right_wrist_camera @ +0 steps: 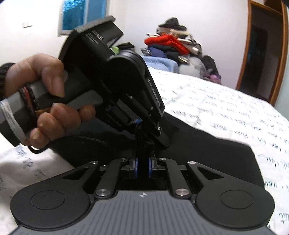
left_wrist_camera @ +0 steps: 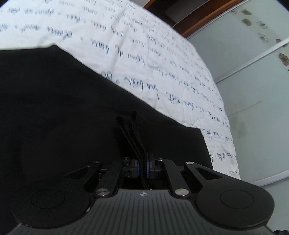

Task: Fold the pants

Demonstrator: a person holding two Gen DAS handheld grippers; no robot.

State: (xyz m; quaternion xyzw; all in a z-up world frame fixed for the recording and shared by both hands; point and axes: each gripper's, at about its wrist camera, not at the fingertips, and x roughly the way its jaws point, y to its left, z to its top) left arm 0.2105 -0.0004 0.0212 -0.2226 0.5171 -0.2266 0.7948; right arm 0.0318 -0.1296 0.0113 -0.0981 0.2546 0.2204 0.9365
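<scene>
Black pants (left_wrist_camera: 54, 108) lie spread on a white quilt with script print (left_wrist_camera: 144, 45). In the left wrist view my left gripper (left_wrist_camera: 142, 168) is shut on several stacked black fabric edges of the pants that stick out past its blue pads. In the right wrist view my right gripper (right_wrist_camera: 143, 168) is shut on a fold of the same pants (right_wrist_camera: 207, 150). Just ahead of it a hand (right_wrist_camera: 41, 72) holds the left gripper (right_wrist_camera: 138, 123), which points down and pinches the cloth. The two grippers are close together over the pants.
The quilt (right_wrist_camera: 216, 101) covers the bed. A pile of mixed clothes (right_wrist_camera: 173, 45) sits at its far end. A wooden door frame (right_wrist_camera: 278, 54) is at the right and a window (right_wrist_camera: 83, 14) at the back wall. Pale sliding wardrobe doors (left_wrist_camera: 252, 81) stand beyond the bed edge.
</scene>
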